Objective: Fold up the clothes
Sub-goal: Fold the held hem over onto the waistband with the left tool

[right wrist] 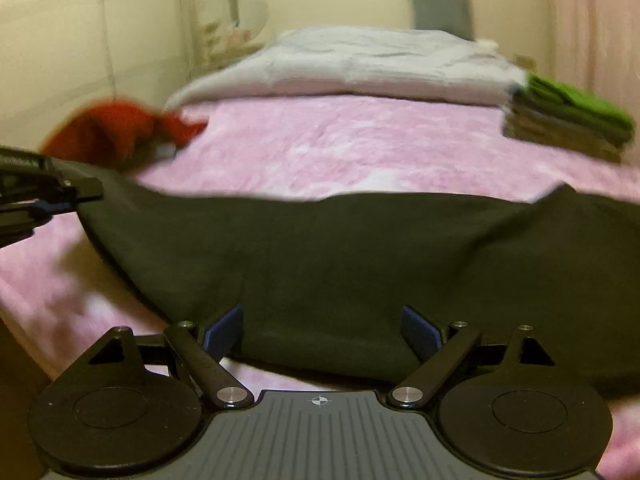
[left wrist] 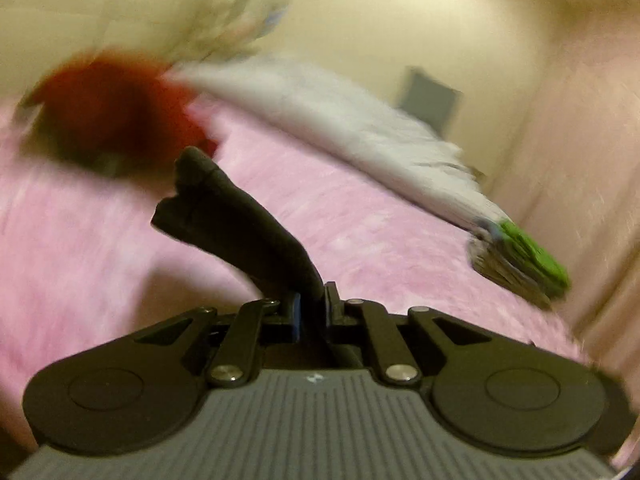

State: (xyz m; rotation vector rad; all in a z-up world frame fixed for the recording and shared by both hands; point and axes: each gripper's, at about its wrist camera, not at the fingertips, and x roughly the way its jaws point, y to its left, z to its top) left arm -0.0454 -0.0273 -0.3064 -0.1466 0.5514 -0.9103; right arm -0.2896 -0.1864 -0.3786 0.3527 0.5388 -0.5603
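A black garment [right wrist: 360, 264] lies spread across the pink bedspread [right wrist: 320, 144] in the right wrist view. My right gripper [right wrist: 322, 332] is open, its blue pads [right wrist: 224, 332] wide apart with the garment's near edge between them. At the left of that view my left gripper [right wrist: 60, 196] holds the garment's left corner. In the blurred left wrist view, my left gripper [left wrist: 310, 308] is shut on a bunched strip of the black garment [left wrist: 228, 216] that rises up and to the left from the fingers.
A red garment [right wrist: 116, 128] lies crumpled at the bed's left side. Folded clothes [right wrist: 568, 120] with a green piece on top are stacked at the right. A pale grey duvet [right wrist: 360, 64] covers the far half of the bed. A pink curtain [right wrist: 592, 20] hangs at the right.
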